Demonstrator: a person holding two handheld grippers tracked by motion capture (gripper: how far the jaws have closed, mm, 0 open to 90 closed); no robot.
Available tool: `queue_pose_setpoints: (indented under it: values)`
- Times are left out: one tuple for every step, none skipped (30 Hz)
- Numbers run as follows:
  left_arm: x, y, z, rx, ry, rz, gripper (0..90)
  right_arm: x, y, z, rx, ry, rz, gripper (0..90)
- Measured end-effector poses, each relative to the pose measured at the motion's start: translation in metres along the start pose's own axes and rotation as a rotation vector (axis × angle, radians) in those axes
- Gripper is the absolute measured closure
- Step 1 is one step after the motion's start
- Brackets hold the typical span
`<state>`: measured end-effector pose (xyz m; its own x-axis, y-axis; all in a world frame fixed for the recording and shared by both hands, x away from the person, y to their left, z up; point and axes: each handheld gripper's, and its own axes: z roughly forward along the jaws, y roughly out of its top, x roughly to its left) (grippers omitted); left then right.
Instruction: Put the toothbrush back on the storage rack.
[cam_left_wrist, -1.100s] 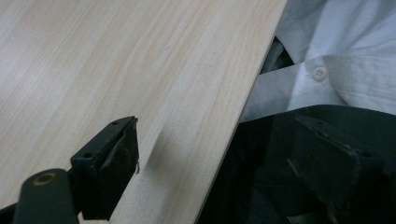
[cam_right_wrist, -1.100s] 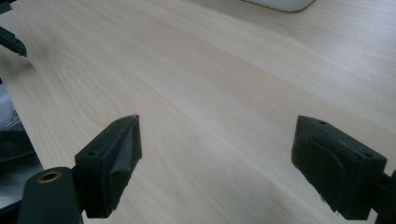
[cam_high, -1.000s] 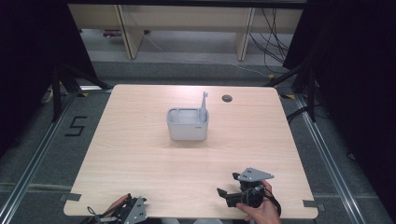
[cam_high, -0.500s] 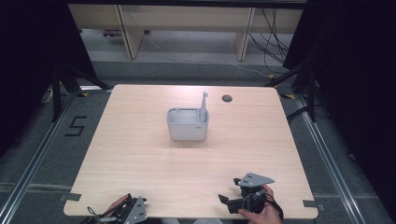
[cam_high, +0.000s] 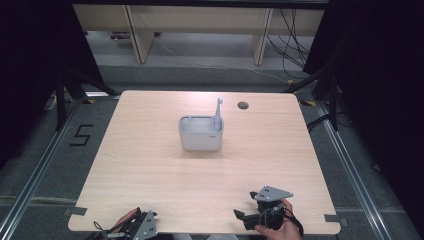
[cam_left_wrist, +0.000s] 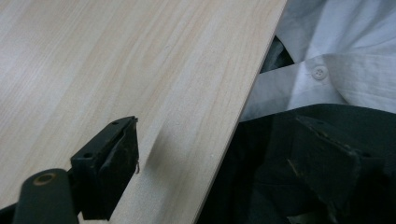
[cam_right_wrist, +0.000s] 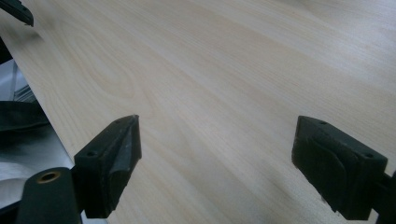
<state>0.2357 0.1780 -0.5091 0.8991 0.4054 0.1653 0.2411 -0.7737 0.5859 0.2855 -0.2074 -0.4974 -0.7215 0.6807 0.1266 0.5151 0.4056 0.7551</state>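
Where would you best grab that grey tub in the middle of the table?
Probably by the near wall's rim of the grey tub, coming down from above: it stands upright and open-topped, so one jaw can go inside and one outside. The tall handle at its far right corner is slimmer but likely tips it. The right hand-held gripper is open and nearer.

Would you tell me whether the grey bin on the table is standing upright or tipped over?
Upright: the bin sits flat on the table, its open top facing up and its tall handle pointing straight up.
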Motion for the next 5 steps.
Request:
queue_pose_setpoints:
  values:
    - [0.0,0.0,0.0,0.0,0.0,-0.001,15.3,0.0003,-0.0001,0.0001,0.0,0.001,0.005,16.5]
    - [0.0001,0.0,0.0,0.001,0.001,0.0,15.3,0.0,0.0,0.0003,0.001,0.002,-0.001,16.5]
    - [-0.0001,0.0001,-0.0001,0.002,0.0,0.0,15.3,0.0,0.0,0.0004,0.001,0.001,-0.002,16.5]
    - [-0.0002,0.0001,-0.0001,0.002,0.0,0.0,15.3,0.0001,0.0,0.0005,0.001,0.001,-0.002,16.5]
    - [-0.0002,0.0001,-0.0002,0.002,0.0,0.0,15.3,0.0001,0.0001,0.0005,0.002,0.002,-0.002,16.5]
